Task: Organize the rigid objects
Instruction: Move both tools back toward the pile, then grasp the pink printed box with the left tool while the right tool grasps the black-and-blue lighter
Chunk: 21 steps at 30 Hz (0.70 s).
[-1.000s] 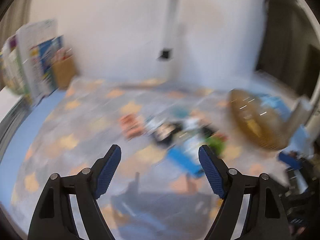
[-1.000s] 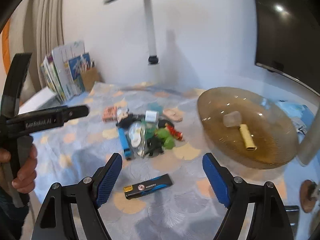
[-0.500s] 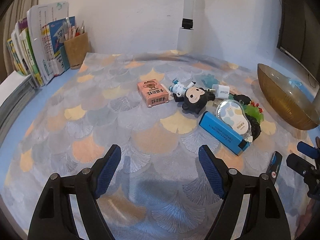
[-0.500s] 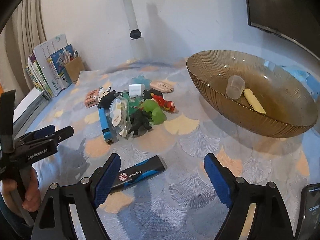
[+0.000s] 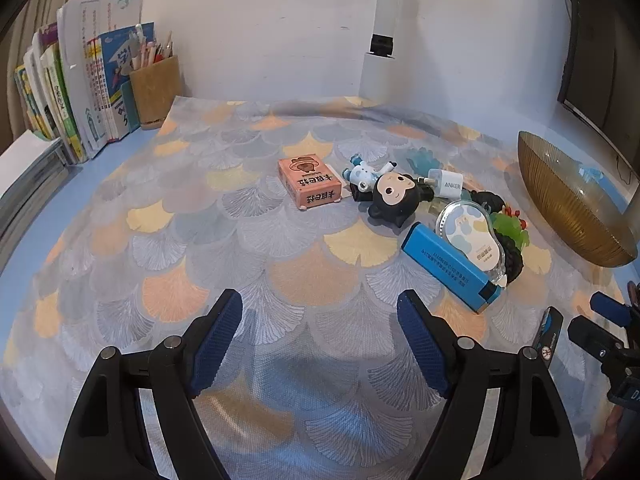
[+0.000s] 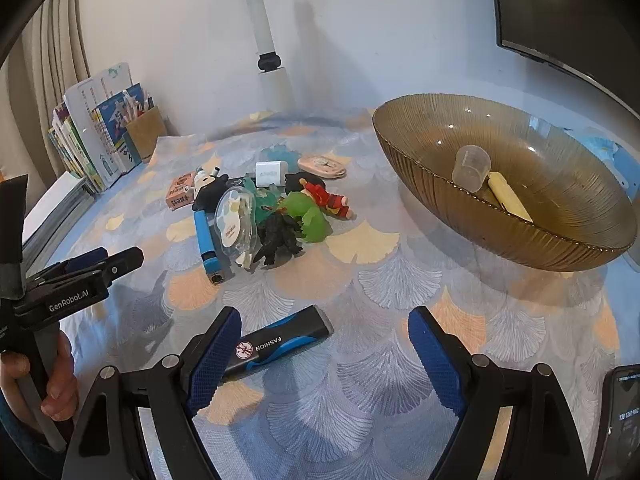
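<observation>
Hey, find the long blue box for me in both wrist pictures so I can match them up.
Left wrist view: the long blue box lies right of centre, slanting down to the right, against the clear oval case.
Right wrist view: the long blue box lies left of centre, running toward the camera, left of the same oval case.
Shared landmark: the amber glass bowl, on the right in both.

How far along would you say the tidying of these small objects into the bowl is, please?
Barely begun. The bowl holds only a clear cup and yellow stick. Both the left gripper and right gripper are empty. The pile, including the blue box, and the black lighter remain.
</observation>
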### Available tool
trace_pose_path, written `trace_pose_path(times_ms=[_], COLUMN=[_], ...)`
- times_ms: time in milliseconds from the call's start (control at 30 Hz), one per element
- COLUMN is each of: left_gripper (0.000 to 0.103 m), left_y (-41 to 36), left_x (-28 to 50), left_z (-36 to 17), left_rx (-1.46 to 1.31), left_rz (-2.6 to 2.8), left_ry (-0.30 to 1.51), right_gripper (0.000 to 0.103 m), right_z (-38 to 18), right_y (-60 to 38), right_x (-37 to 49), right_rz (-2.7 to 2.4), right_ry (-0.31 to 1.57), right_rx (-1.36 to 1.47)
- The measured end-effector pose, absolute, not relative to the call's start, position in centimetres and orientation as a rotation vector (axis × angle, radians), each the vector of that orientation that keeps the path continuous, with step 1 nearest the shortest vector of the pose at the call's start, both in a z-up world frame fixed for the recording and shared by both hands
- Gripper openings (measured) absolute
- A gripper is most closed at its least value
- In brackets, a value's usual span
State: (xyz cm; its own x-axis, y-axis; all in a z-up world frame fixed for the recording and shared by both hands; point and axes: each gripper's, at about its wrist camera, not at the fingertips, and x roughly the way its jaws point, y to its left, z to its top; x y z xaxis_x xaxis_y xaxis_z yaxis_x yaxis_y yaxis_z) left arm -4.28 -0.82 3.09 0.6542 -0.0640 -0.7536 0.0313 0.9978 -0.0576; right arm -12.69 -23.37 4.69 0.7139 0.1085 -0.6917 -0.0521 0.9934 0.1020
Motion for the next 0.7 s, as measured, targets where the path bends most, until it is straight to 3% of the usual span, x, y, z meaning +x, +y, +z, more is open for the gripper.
trace_pose_path(times_ms=[367,533,700], left_gripper=[0.079,0.078,0.074], left_y=[-0.7,1.8,0.4], left_x=[-3.4,1.6,6.8], left_z=[3.0,3.7,3.0], left_rx=[-0.056,-0.175,-0.009], left_rz=[-0.063,-0.057,0.023], left_ry=[0.903,1.004,1.003], right_gripper=[0.084,0.084,0.084], right_z=[4.7,4.6,4.3], right_y=[-23.4,-23.6,-23.6], right_x=[-12.7,-12.4,-12.1], right_rz=[0.087,0.076,0.038], right_ry=[0.771,0.781,0.838], right_rx=[0.075,0.082,0.09])
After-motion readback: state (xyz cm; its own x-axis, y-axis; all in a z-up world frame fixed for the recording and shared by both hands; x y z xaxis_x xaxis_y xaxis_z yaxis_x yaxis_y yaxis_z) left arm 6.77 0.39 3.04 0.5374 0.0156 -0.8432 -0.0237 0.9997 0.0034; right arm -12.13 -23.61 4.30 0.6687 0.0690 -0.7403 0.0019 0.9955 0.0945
